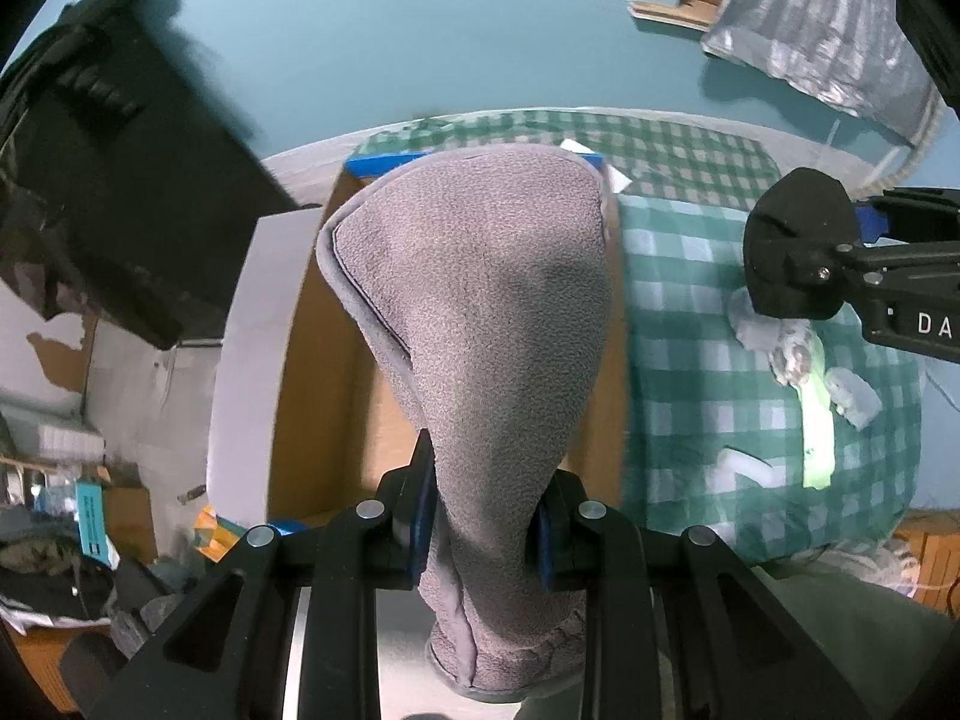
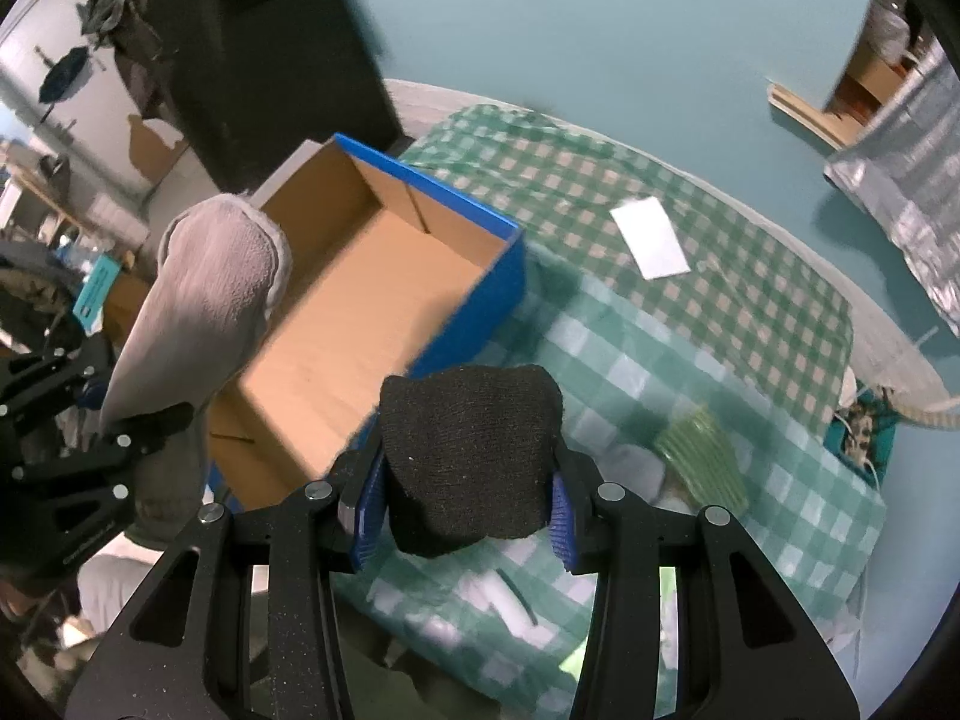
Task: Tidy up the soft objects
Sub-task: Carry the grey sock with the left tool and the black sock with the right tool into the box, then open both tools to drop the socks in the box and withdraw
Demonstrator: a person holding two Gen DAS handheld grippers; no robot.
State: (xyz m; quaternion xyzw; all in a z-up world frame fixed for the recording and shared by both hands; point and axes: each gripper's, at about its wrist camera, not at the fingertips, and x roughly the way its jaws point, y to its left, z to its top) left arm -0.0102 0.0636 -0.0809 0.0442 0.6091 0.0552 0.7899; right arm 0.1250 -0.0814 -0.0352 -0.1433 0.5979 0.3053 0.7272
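A grey fleece cloth (image 1: 480, 324) and a black knit cloth (image 2: 471, 450) hang pinched above the open, blue-sided cardboard box (image 2: 360, 300).

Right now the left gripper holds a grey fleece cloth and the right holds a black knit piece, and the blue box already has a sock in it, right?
Not quite: the right wrist view shows the blue box empty.
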